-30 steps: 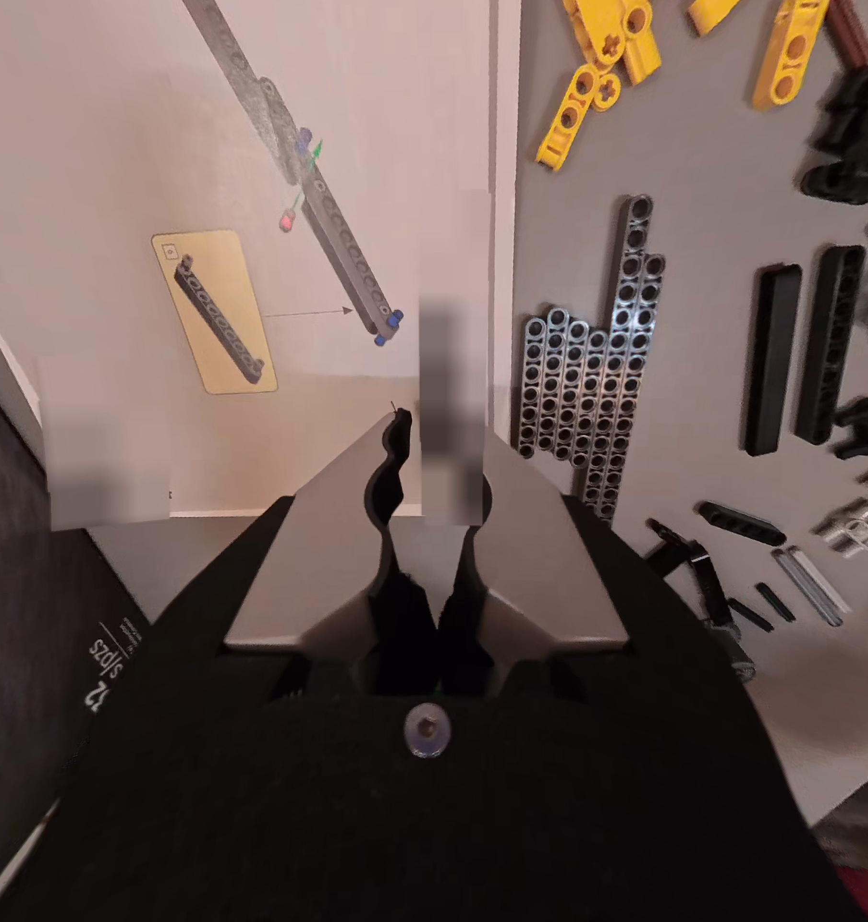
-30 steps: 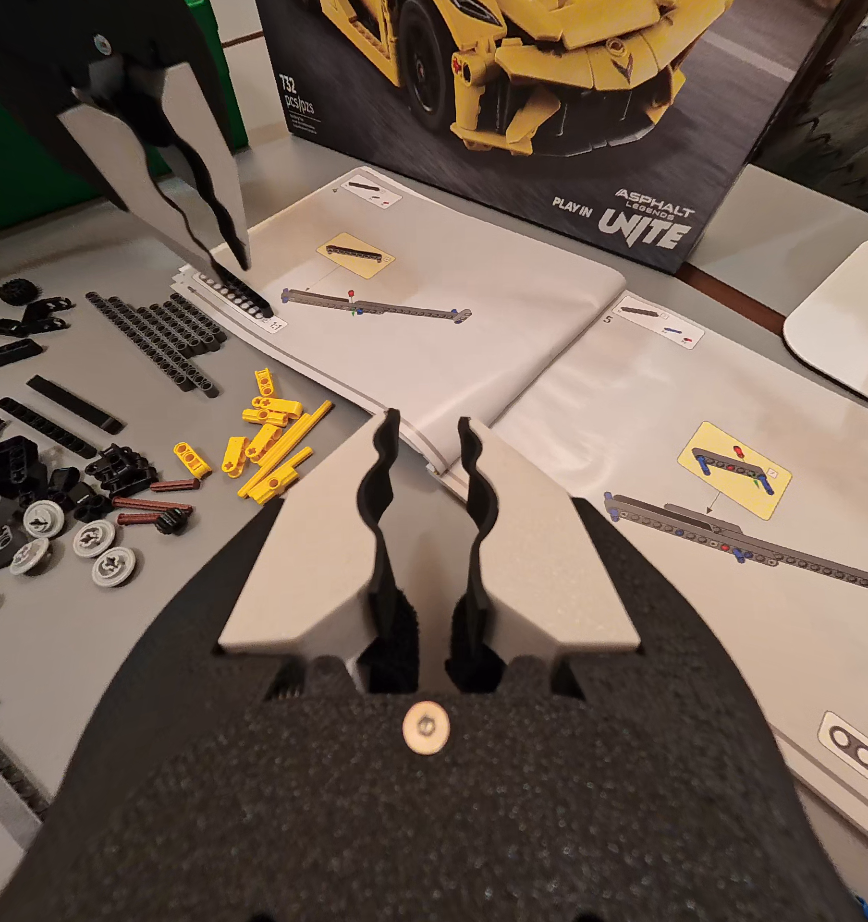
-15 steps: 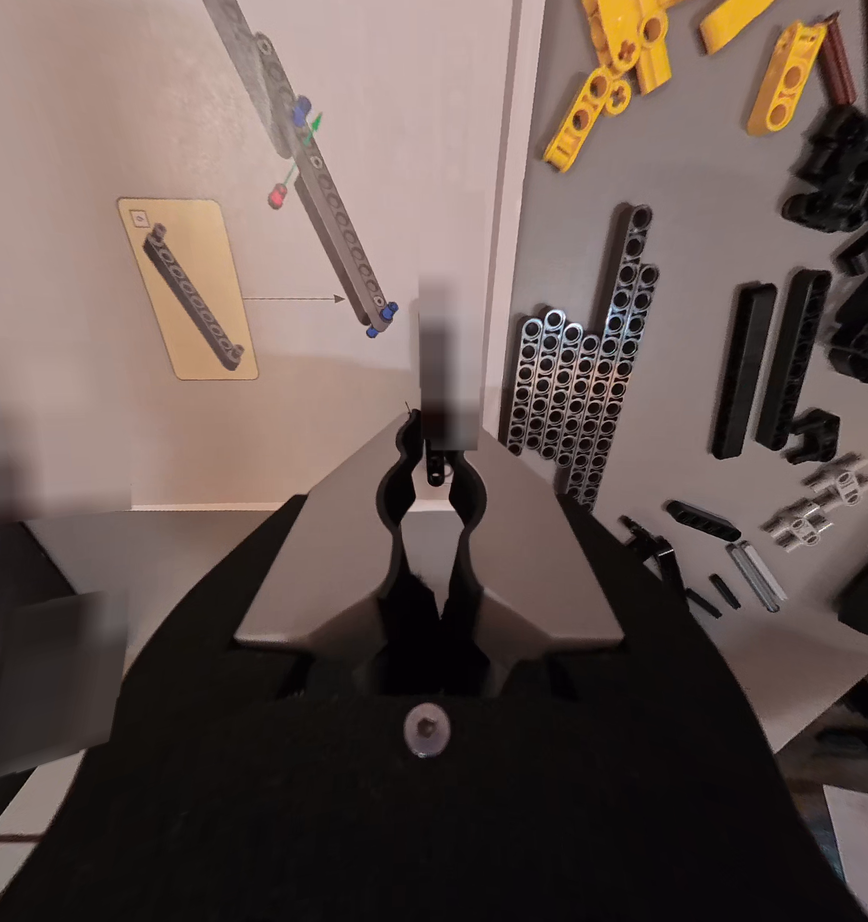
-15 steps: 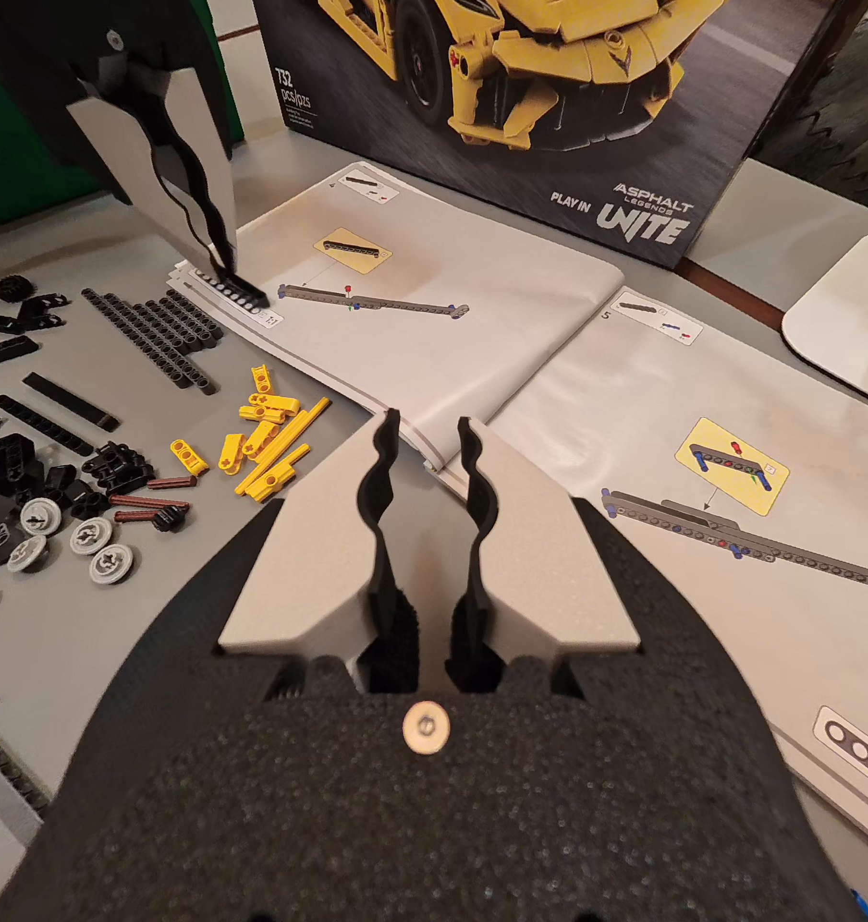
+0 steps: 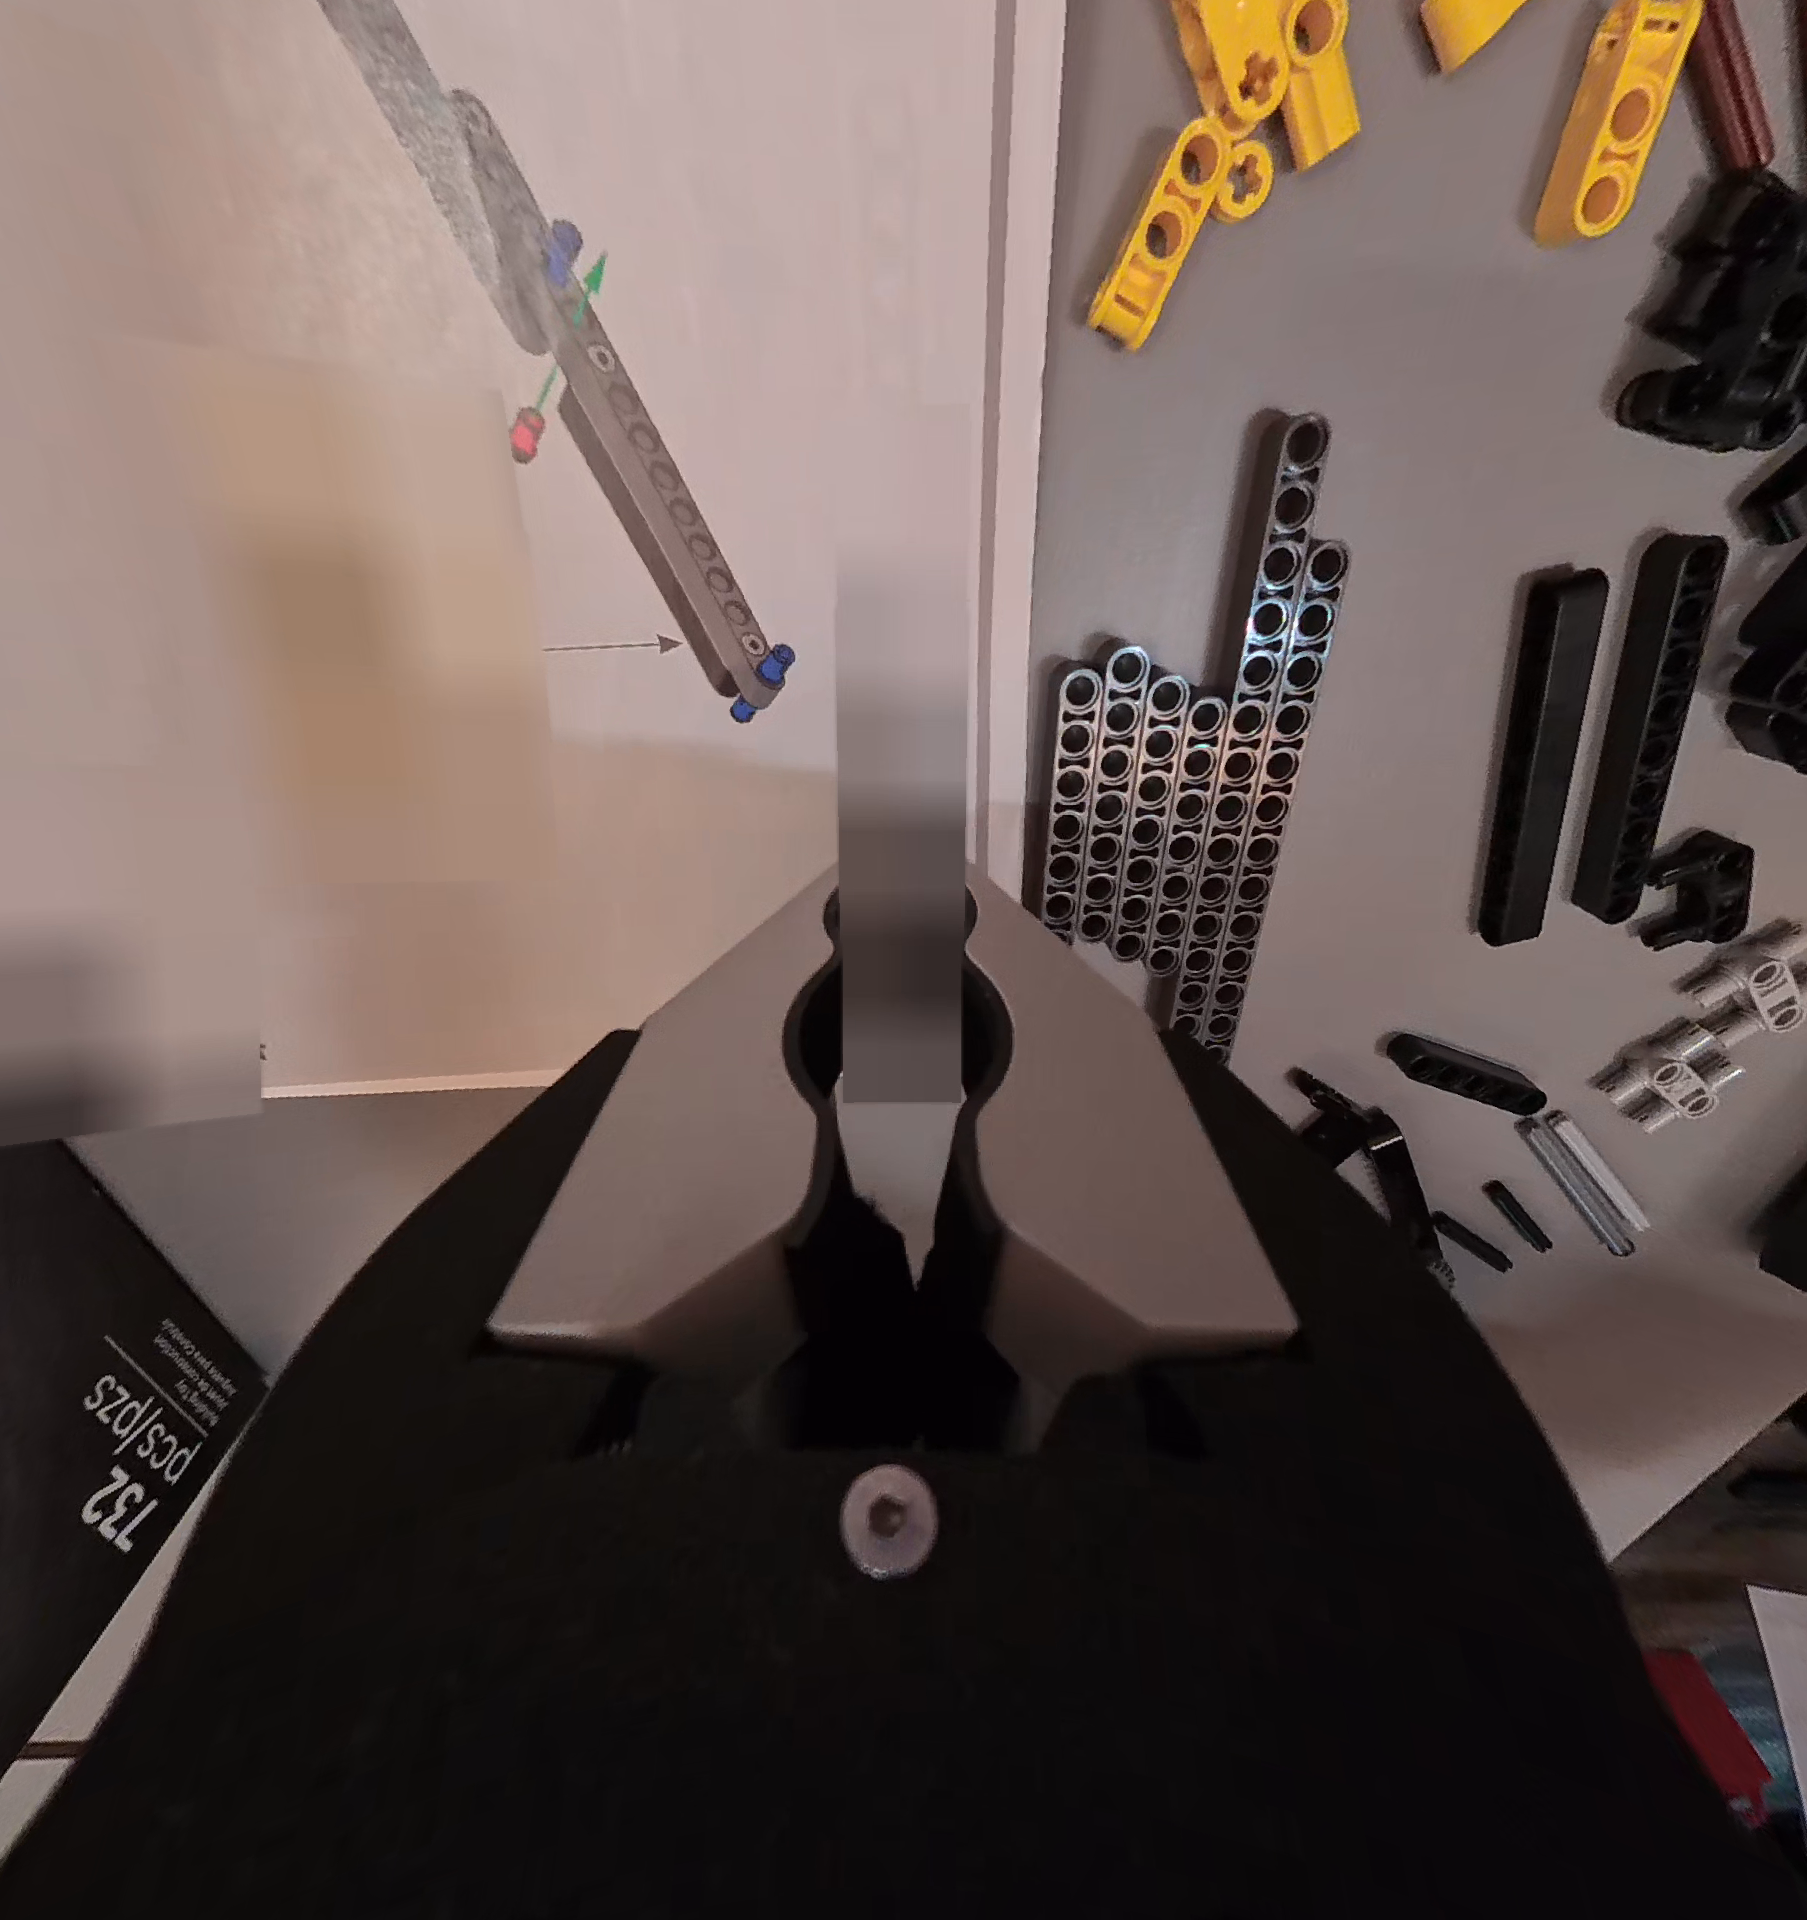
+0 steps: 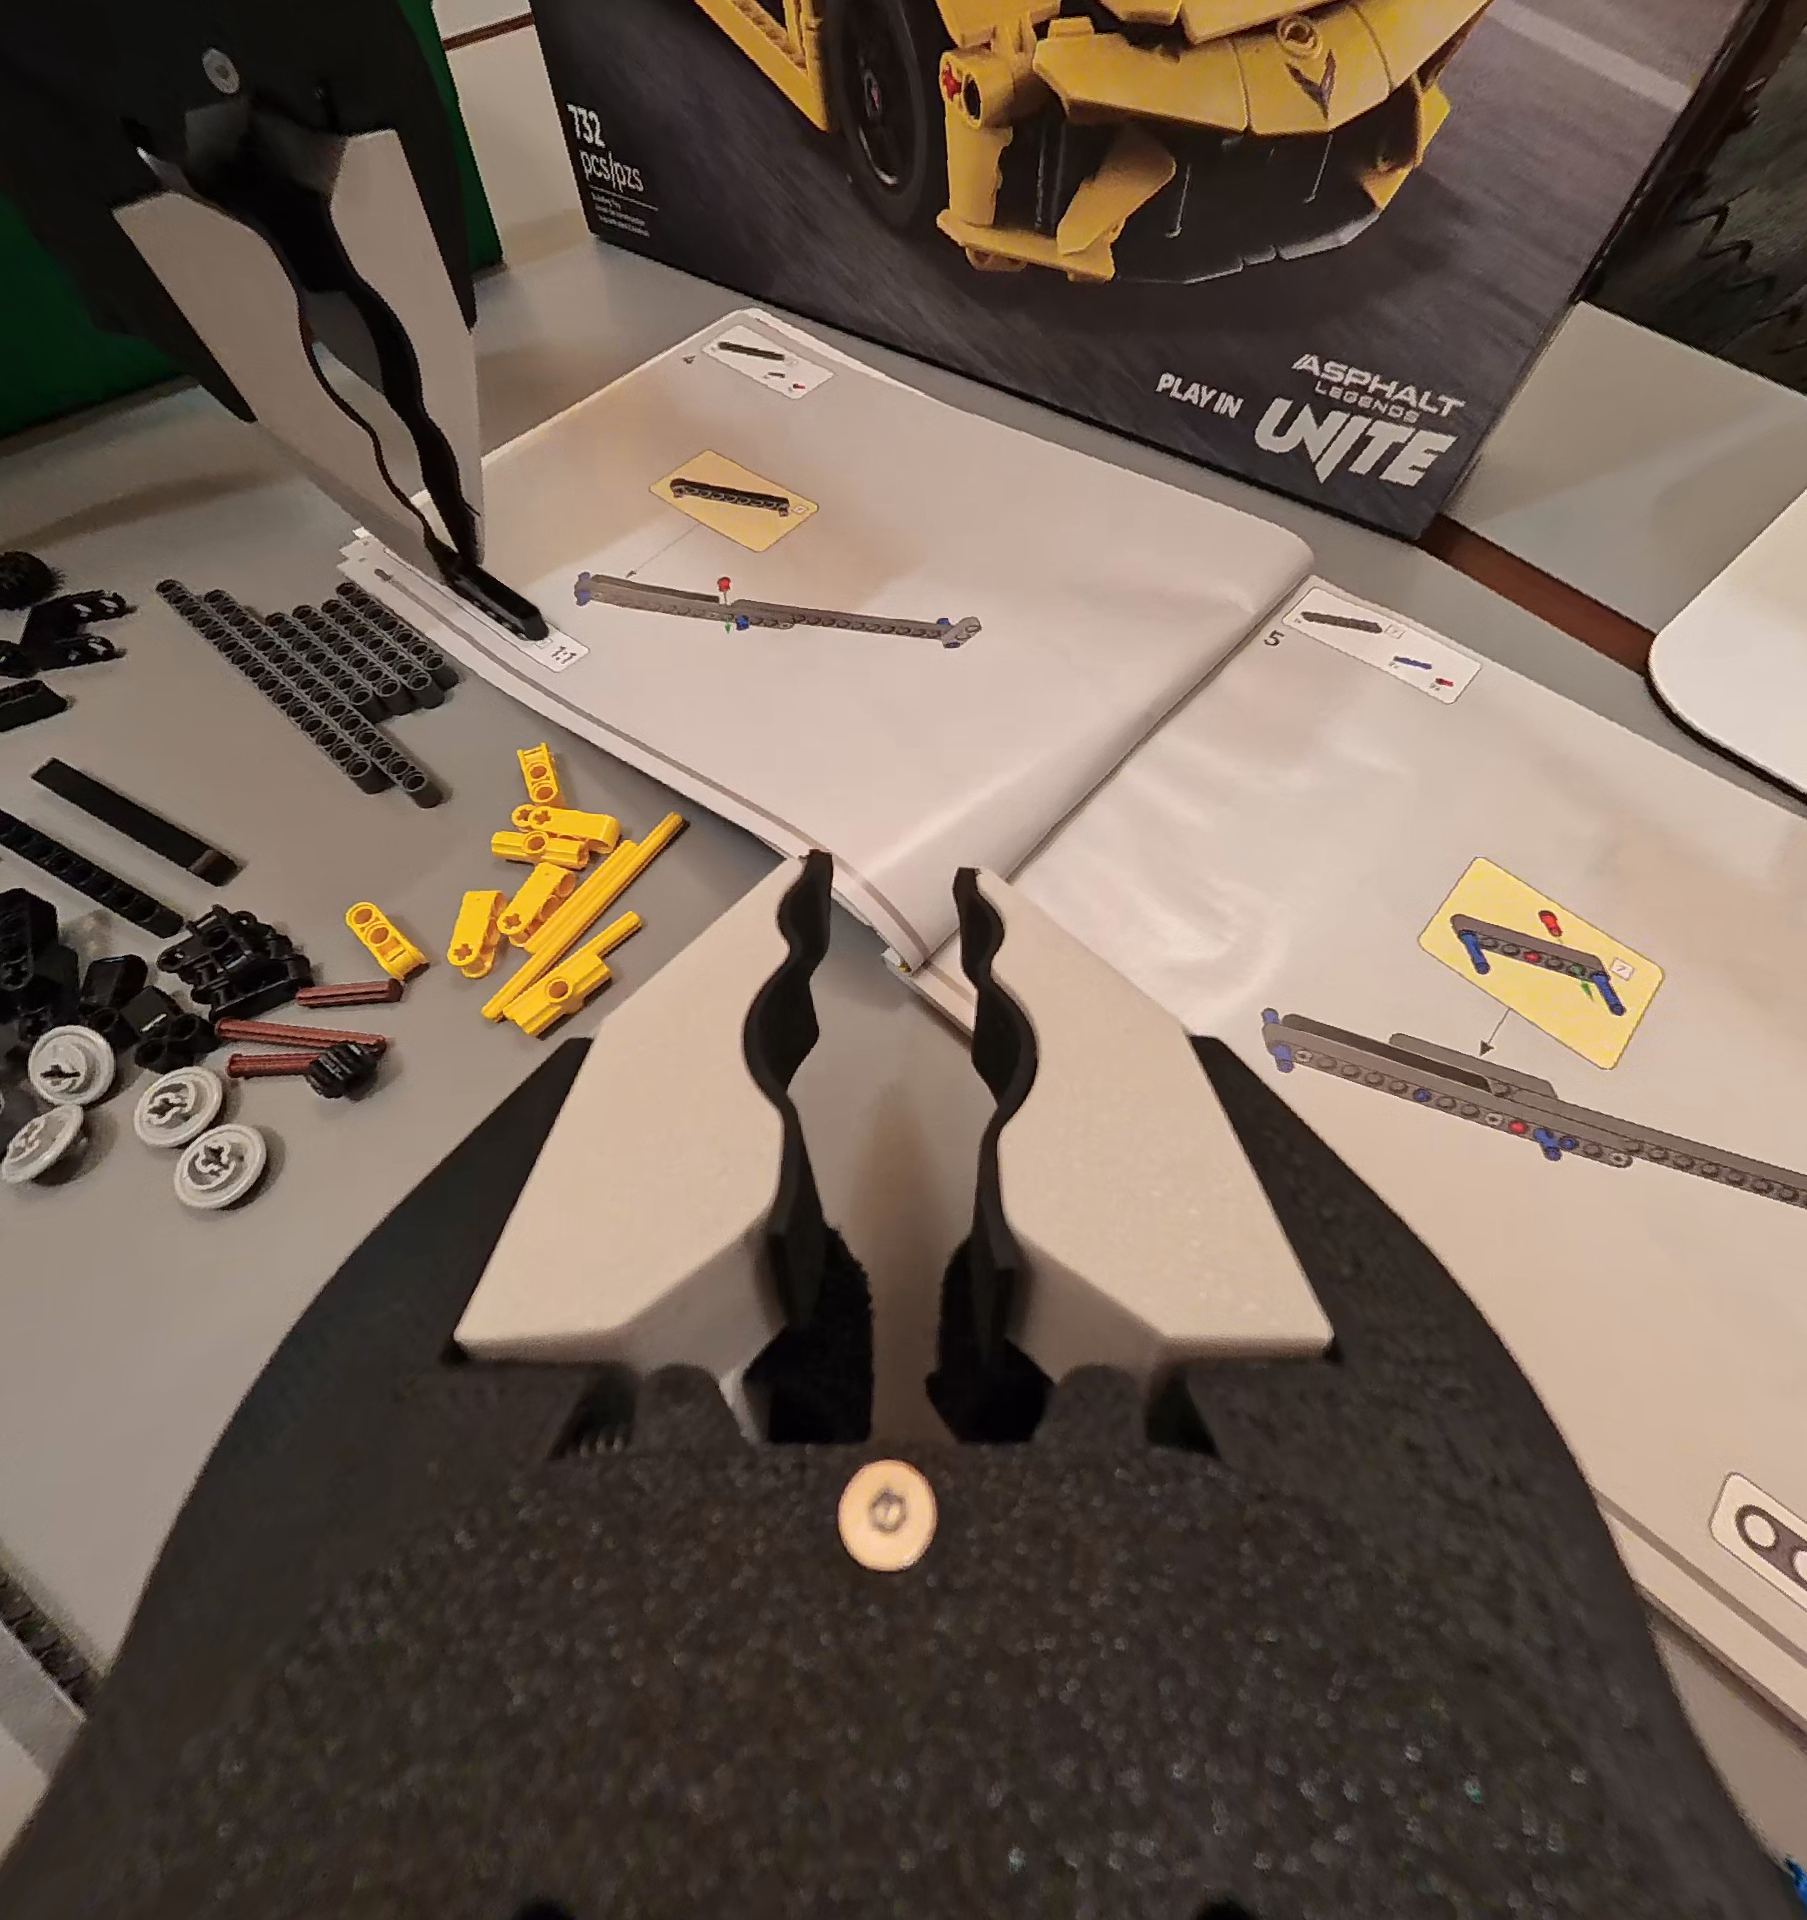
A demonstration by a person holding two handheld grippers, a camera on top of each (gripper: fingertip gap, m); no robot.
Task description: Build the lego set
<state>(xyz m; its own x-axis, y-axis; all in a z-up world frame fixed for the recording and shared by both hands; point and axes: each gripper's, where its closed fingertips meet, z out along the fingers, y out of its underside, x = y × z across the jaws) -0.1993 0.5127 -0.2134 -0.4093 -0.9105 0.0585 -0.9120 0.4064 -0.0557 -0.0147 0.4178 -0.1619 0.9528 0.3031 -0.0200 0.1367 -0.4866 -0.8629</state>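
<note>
Left wrist view: compared with half a second ago, the instruction booklet (image 5: 774, 156) and the row of grey beams (image 5: 1179, 821) are seen larger and nearer. The left gripper (image 5: 899, 914) is pointed down at the booklet's outer edge. Its tips are covered by a blur patch, so nothing can be read here of the grip or of the piece held.

Right wrist view: the left gripper (image 6: 452, 540) is seen tilted, its jaws closed on one end of a black beam (image 6: 488, 597), whose other end lies on the booklet (image 6: 982, 748) margin; half a second ago the beam lay flatter. The right gripper (image 6: 894, 883) is held open and empty above the booklet's spine, unchanged, with yellow pieces (image 6: 546, 904) to its left.
</note>
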